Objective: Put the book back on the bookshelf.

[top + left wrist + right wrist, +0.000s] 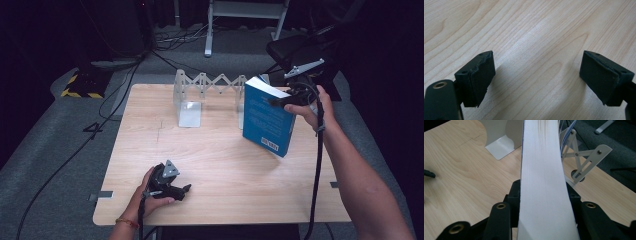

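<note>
1. The table (210, 165) carries an accordion rack (210, 82) at 12 o'clock, with no book in it yet.
2. The book (267, 117), blue, hangs tilted at 2 o'clock, just by the rack's right end; seating it upright is left, I judge.
3. The right gripper (292, 100) has its jaws clamped on the book's page edge.
4. The left gripper (172, 187) rests at 7 o'clock, jaws apart and holding nothing.

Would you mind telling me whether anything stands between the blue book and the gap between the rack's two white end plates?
Nothing visible does. The right gripper holds the blue book by the rack's right end; the table between the plates is bare.
</note>
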Available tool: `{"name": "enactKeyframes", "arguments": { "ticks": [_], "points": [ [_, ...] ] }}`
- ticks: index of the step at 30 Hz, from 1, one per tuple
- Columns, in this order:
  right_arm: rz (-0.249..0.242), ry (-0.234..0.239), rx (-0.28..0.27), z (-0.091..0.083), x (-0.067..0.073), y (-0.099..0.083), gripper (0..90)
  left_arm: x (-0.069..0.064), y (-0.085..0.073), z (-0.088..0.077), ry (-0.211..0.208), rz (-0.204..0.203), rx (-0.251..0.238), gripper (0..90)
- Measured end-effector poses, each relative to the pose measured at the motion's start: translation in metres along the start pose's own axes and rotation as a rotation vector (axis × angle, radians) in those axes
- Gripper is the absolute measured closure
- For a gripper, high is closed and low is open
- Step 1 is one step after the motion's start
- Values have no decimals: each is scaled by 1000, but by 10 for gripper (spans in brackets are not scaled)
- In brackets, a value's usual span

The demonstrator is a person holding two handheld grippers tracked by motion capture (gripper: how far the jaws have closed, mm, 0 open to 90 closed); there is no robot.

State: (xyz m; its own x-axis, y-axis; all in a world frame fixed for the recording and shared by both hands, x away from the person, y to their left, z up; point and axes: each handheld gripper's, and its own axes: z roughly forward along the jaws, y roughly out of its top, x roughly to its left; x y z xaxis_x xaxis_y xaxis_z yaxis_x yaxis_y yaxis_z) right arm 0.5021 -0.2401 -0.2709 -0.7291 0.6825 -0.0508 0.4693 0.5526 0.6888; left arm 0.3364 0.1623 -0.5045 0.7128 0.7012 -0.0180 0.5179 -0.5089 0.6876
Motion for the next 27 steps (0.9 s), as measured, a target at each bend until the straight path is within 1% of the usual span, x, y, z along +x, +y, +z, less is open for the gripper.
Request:
{"name": "enactKeyframes", "arguments": {
  "ticks": [1, 4, 13, 17, 21, 23, 25, 26, 27],
  "points": [
    [11, -10, -7, -1, -2, 1, 613, 0, 0, 0, 0, 0, 1, 137],
    [17, -36, -8, -2, -5, 4, 613, 0, 0, 0, 1, 1, 0, 137],
    [65, -68, -14, 2, -18, 17, 612, 0, 0, 0, -2, 1, 2, 136],
    [81, -92, -24, 8, -23, 25, 612, 1, 0, 0, -2, 4, 3, 133],
    [115, -91, -44, 16, -28, 31, 612, 1, 0, 0, -2, 4, 3, 134],
    [119, -100, -43, 20, -28, 35, 612, 1, 0, 0, -2, 4, 3, 133],
    [129, -122, -51, 25, -28, 39, 612, 1, 0, 0, -3, 4, 3, 133],
    [139, -128, -49, 27, -28, 41, 612, 1, 0, 0, -3, 4, 3, 133],
    [153, -145, -58, 30, -27, 42, 612, 1, 0, 0, -3, 4, 3, 134]
  ]
}}
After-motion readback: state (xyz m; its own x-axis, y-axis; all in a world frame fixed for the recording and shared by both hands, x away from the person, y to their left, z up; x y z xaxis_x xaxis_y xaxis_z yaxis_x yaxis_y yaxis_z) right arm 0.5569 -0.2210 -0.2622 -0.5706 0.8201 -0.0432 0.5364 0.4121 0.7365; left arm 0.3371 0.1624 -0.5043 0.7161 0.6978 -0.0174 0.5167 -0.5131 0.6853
